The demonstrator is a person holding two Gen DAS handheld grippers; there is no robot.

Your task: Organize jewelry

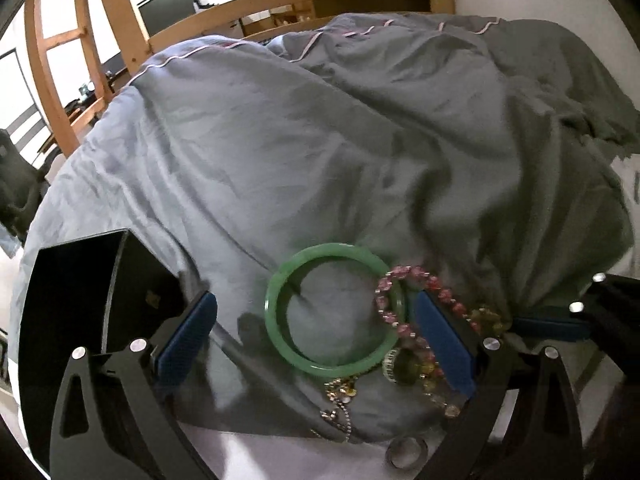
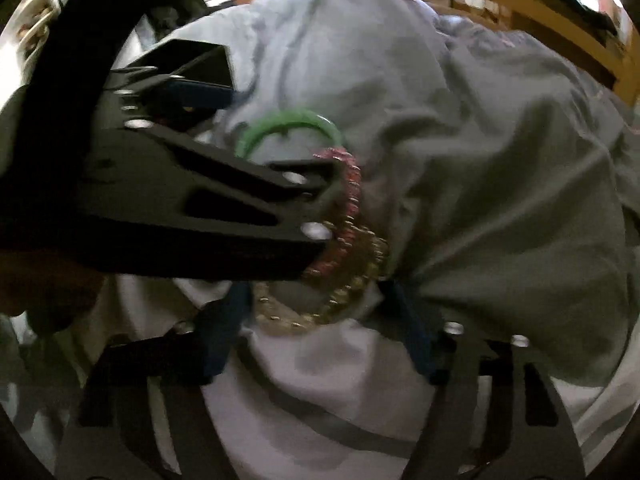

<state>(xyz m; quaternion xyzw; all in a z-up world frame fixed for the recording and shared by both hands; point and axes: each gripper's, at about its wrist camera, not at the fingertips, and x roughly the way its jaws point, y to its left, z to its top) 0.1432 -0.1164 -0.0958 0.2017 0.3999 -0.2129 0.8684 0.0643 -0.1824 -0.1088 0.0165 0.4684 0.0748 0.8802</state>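
Observation:
A green jade bangle [image 1: 320, 312] lies on the grey bedding between the open fingers of my left gripper [image 1: 316, 320]. A pink bead bracelet [image 1: 404, 304] overlaps its right side, with yellow-green beads [image 1: 488, 318], a chain [image 1: 340, 408] and a dark ring [image 1: 406, 452] close by. In the right wrist view my right gripper [image 2: 316, 304] is open around a gold bead bracelet [image 2: 352, 292], with the pink bracelet [image 2: 350, 200] and the green bangle [image 2: 288, 122] beyond. The left gripper's black finger [image 2: 200, 200] crosses that view.
A black open box [image 1: 100, 308] stands left of the left gripper; it also shows in the right wrist view [image 2: 192, 64]. A rumpled grey duvet [image 1: 360, 140] covers the bed. A wooden bed frame [image 1: 280, 4] and ladder [image 1: 60, 60] stand behind.

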